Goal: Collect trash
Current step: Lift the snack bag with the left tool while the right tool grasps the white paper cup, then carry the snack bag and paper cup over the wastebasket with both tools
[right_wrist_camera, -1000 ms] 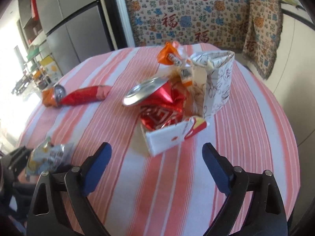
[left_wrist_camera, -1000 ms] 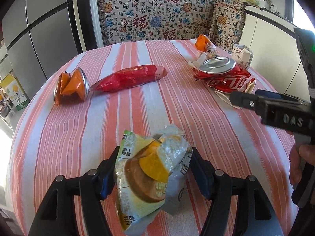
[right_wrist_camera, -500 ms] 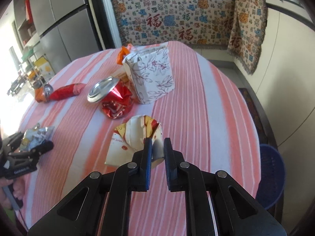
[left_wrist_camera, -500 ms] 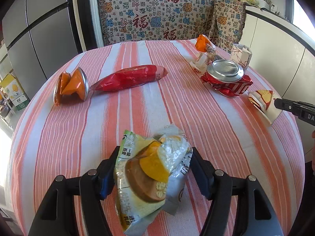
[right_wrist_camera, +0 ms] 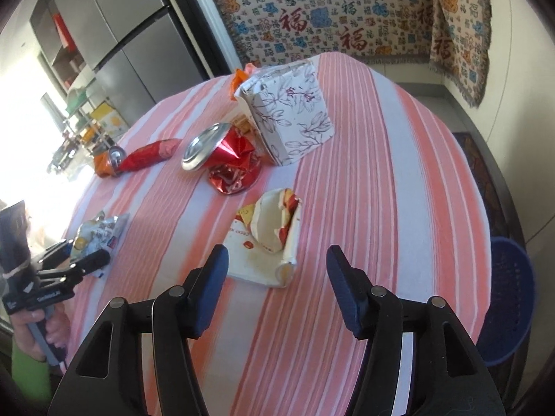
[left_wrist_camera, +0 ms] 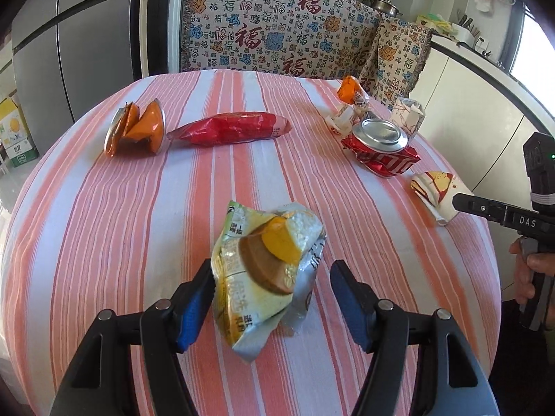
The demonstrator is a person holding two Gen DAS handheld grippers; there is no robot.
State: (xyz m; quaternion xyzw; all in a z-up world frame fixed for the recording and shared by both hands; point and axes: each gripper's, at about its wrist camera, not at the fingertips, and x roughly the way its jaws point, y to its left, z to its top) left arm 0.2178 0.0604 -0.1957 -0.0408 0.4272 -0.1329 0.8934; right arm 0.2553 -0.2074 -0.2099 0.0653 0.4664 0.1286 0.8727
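Note:
A crumpled green-and-silver snack wrapper (left_wrist_camera: 267,263) lies on the striped table between the fingers of my left gripper (left_wrist_camera: 272,270). The left pad touches its edge and a small gap shows at the right pad, so these jaws are open. My right gripper (right_wrist_camera: 277,251) points down at a crushed white-and-red paper carton (right_wrist_camera: 270,239) near the table's right edge. Its jaws are opening and stand apart, and the carton lies just beyond the tips, untouched. From the other hand's side, the carton (left_wrist_camera: 433,190) sits at the right gripper's tip (left_wrist_camera: 461,201).
A crushed red can (left_wrist_camera: 381,149), a floral paper box (right_wrist_camera: 291,114), an orange wrapper (left_wrist_camera: 350,90), a red snack packet (left_wrist_camera: 232,128) and a crushed orange can (left_wrist_camera: 135,131) lie on the table (left_wrist_camera: 104,242). A blue basket (right_wrist_camera: 503,298) stands on the floor at the right.
The right gripper shut on the carton beside the red can, drew it toward the table's right edge, then opened and let it lie. The snack wrapper now sits slightly further forward between the left fingers.

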